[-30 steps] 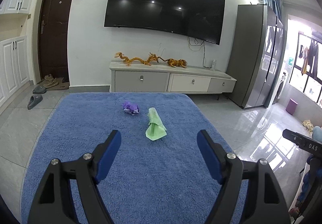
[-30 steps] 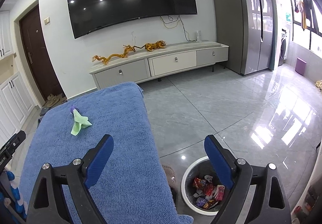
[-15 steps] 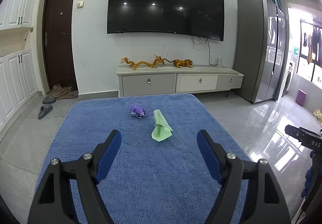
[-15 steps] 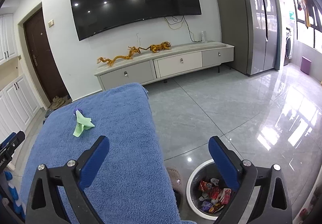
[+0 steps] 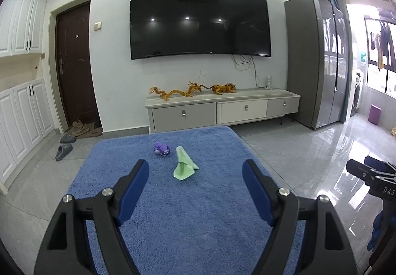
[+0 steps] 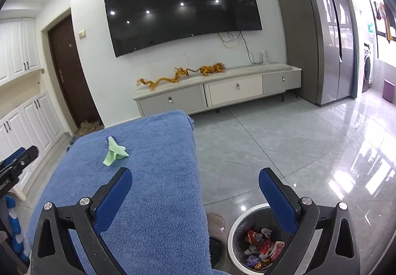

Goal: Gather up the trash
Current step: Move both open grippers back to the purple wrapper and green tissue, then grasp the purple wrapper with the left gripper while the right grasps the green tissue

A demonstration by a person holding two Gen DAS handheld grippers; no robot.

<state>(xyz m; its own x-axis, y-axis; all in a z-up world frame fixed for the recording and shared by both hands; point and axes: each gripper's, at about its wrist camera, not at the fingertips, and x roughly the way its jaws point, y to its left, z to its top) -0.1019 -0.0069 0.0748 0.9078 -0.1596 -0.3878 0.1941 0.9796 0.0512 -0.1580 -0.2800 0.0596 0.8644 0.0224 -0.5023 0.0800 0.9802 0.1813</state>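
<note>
A crumpled green paper (image 5: 184,164) and a small purple wrapper (image 5: 162,148) lie on a table covered with a blue towel (image 5: 198,213). My left gripper (image 5: 195,176) is open and empty, above the towel, just short of the green paper. In the right wrist view the green paper (image 6: 114,152) lies far left, with the purple wrapper (image 6: 110,137) behind it. My right gripper (image 6: 195,183) is open and empty, over the towel's right edge. A white-rimmed trash bin (image 6: 237,228) with several wrappers stands on the floor below it.
A TV cabinet (image 5: 222,109) with golden dragon figures stands against the far wall under a big TV. A grey fridge (image 5: 314,62) is at the right. Slippers (image 5: 64,150) lie by the door. A slipper (image 6: 217,221) lies next to the bin.
Both grippers have tilted up and drawn back slightly, so the papers look a little farther. Both stay open. The trash has not moved.
</note>
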